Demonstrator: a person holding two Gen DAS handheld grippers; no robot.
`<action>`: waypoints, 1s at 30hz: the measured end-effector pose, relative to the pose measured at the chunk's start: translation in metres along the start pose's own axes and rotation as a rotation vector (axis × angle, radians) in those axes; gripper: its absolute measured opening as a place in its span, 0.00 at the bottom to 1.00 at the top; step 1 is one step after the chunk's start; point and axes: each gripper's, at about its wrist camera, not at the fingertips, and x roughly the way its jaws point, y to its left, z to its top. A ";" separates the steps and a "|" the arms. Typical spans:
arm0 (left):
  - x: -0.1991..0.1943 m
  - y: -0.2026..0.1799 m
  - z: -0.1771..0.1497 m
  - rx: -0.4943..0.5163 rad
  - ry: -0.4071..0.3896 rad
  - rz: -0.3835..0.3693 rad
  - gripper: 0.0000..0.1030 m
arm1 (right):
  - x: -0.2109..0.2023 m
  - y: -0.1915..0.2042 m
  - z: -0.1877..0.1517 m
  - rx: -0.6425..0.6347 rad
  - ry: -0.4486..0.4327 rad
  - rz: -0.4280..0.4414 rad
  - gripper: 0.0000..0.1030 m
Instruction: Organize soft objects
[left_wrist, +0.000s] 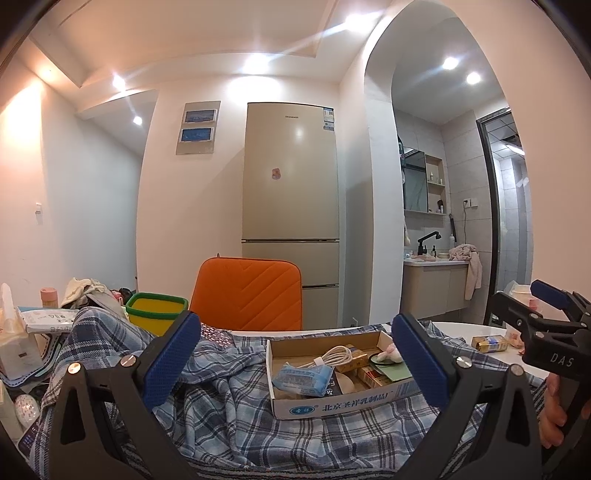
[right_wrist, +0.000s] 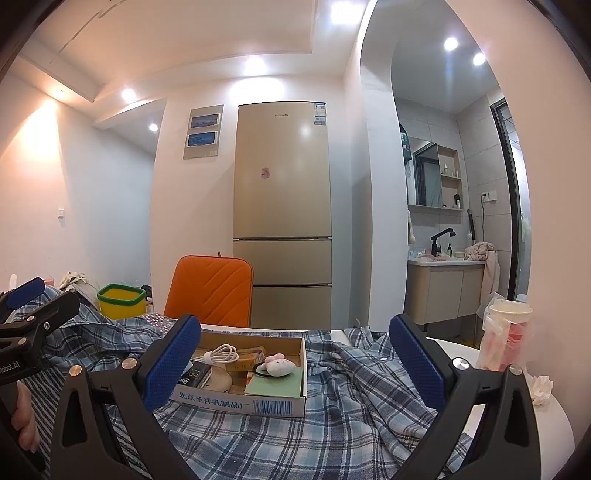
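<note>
Left wrist view shows the left gripper (left_wrist: 295, 363) spread wide and holding nothing, poised over a plaid shirt (left_wrist: 229, 402) crumpled across the table (left_wrist: 458, 330); the right gripper (right_wrist: 295, 363) is likewise wide apart and empty. A box (right_wrist: 258, 402) of small items sits on top of the shirt. Pulling the cloth from here would likely drag or tip the box and spill its cable (right_wrist: 221, 353) and plush toy (right_wrist: 279, 364). On the right, a cup (right_wrist: 506, 334) stands near the shirt's edge and could topple if fabric snags it
</note>
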 end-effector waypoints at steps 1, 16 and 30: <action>0.000 0.000 0.000 -0.002 0.000 -0.001 1.00 | 0.000 0.000 0.000 0.000 -0.001 0.000 1.00; -0.004 -0.004 0.000 0.020 -0.024 -0.001 1.00 | 0.001 0.000 0.000 0.009 0.000 -0.004 1.00; -0.003 -0.006 0.000 0.027 -0.015 -0.001 1.00 | 0.003 0.000 0.000 0.007 0.007 -0.006 1.00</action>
